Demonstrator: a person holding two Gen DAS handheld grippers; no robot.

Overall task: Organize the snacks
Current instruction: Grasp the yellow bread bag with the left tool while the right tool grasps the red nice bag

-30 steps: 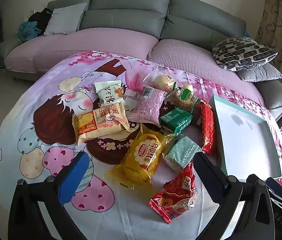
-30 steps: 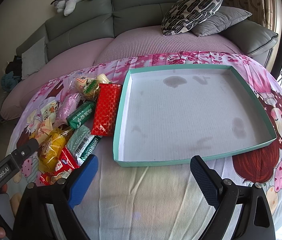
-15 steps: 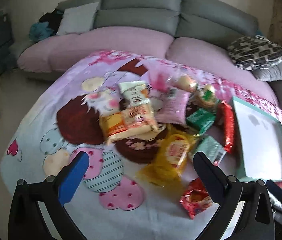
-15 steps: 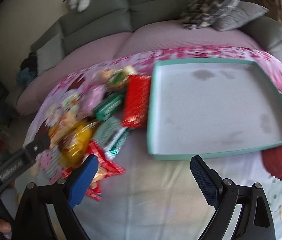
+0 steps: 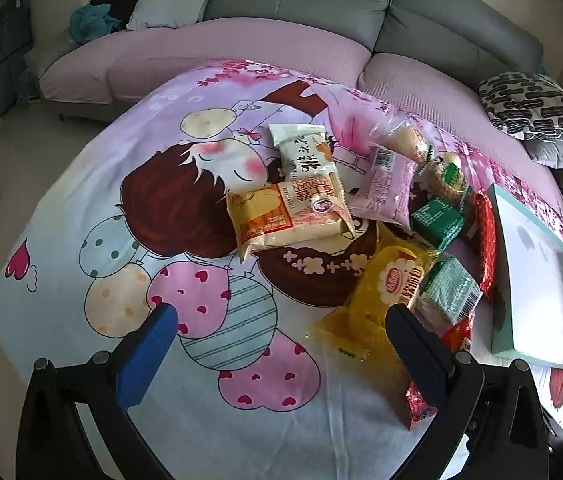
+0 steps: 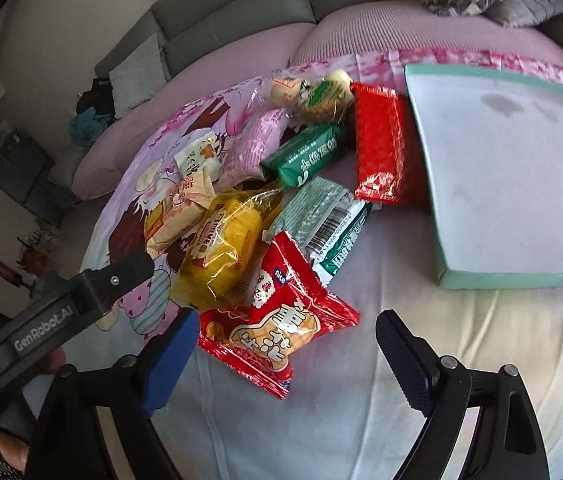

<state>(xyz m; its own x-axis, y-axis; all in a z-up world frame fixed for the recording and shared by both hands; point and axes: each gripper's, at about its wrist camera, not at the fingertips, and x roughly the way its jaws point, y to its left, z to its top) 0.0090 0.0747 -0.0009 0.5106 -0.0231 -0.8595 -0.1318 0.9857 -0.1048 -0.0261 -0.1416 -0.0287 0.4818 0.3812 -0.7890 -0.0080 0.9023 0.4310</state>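
Crinkly foil and plastic snack packets are heaped near the middle of a surface draped in a soft cartoon-printed cloth. A shallow square teal-rimmed cardboard tray lies at the right edge. The right gripper has just been closing its fingers, which are parted, a glossy red packet lying between them ungripped. The left gripper is held parted over bare cloth.
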